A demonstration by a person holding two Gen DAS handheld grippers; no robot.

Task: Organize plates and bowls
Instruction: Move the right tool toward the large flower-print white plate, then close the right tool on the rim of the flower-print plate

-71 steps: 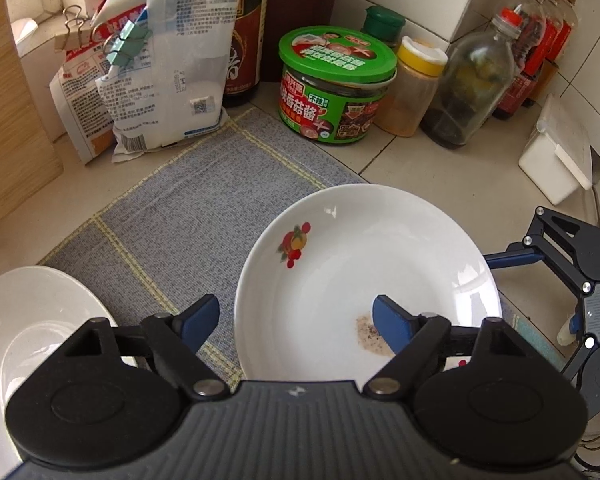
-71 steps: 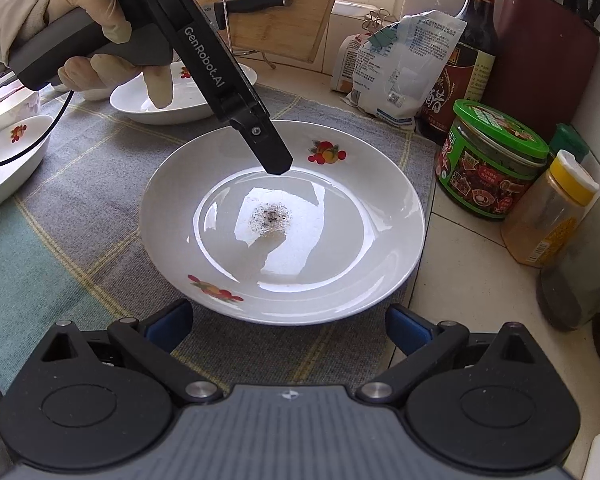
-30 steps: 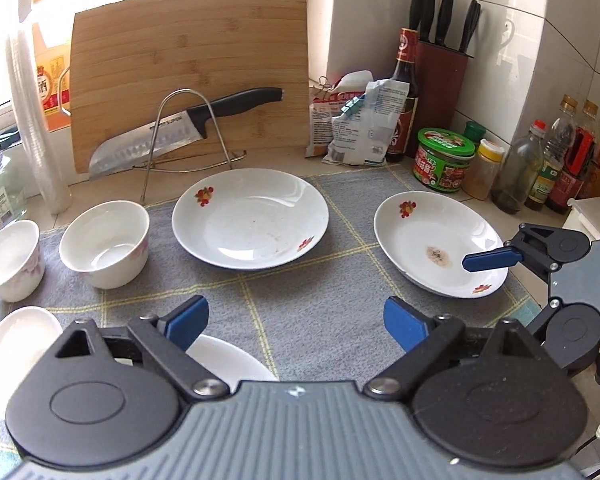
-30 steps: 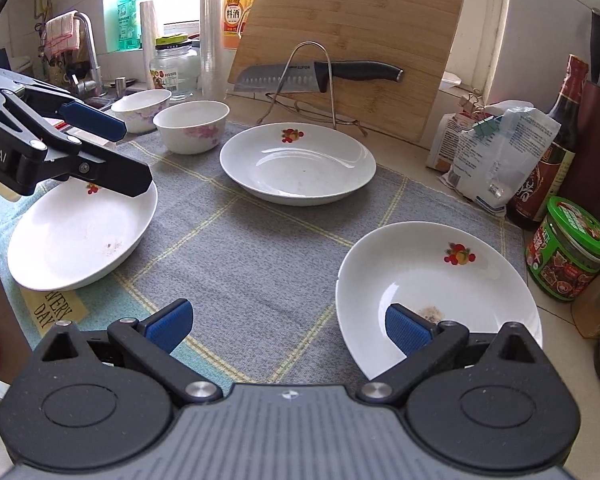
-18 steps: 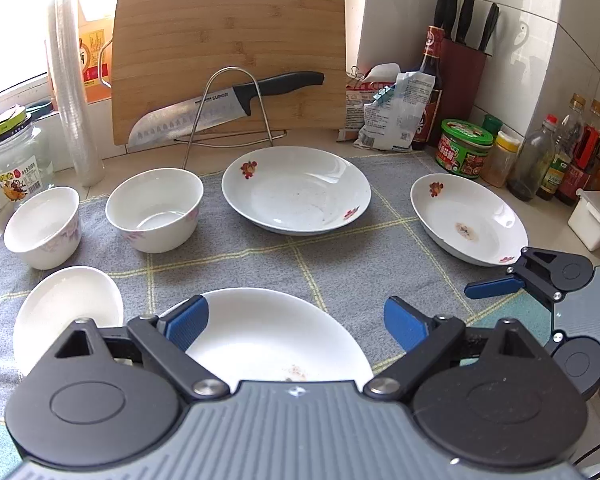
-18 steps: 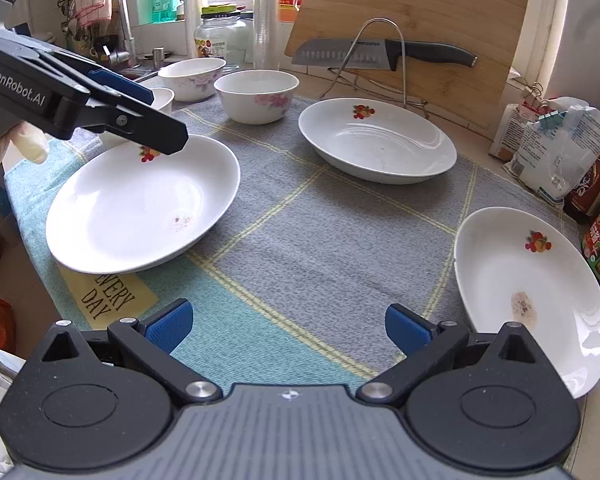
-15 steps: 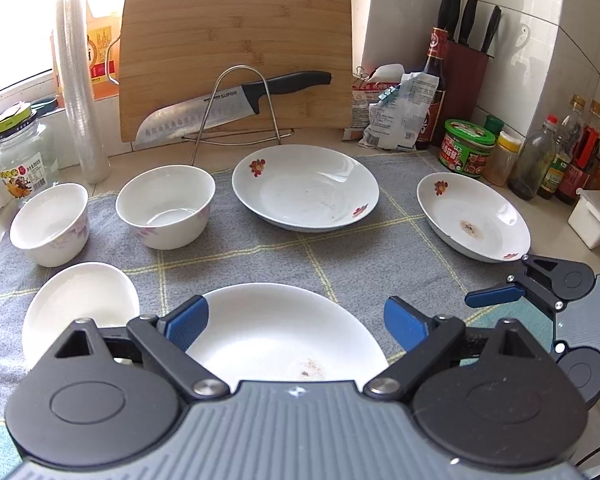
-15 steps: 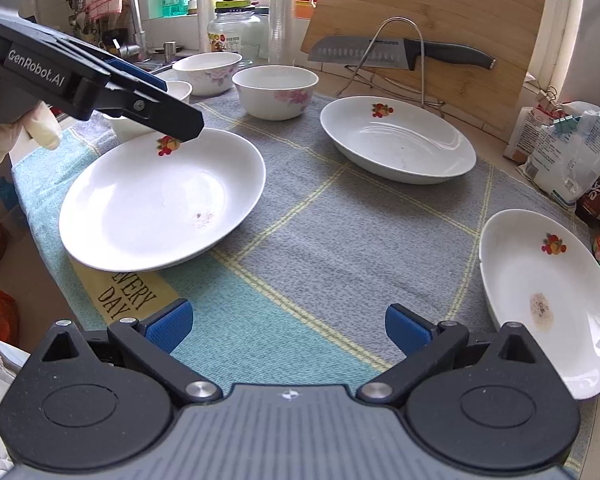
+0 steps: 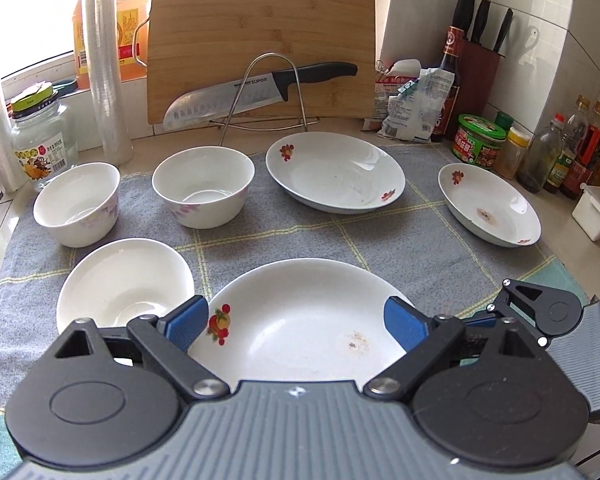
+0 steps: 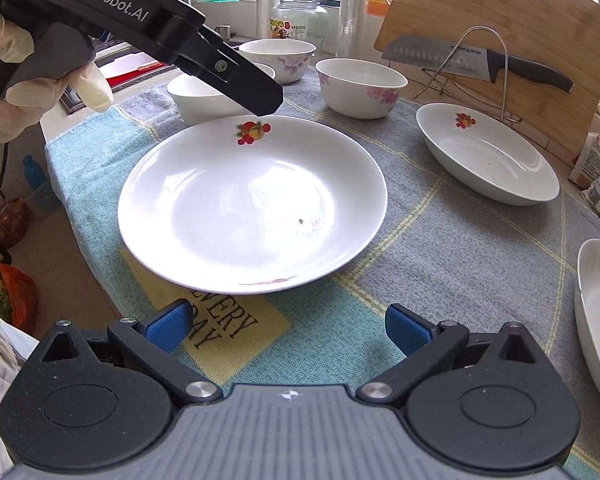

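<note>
- While both tools hang over the grey cloth (image 9: 400, 240), the left gripper (image 9: 296, 322) has its jaws spread wide, empty, above the near plate (image 9: 300, 320).
- The right gripper (image 10: 286, 328) is likewise spread and empty, the same plate just ahead of it.
- Beyond lie two more plates (image 9: 336, 172) and three bowls (image 9: 203, 192).
</note>
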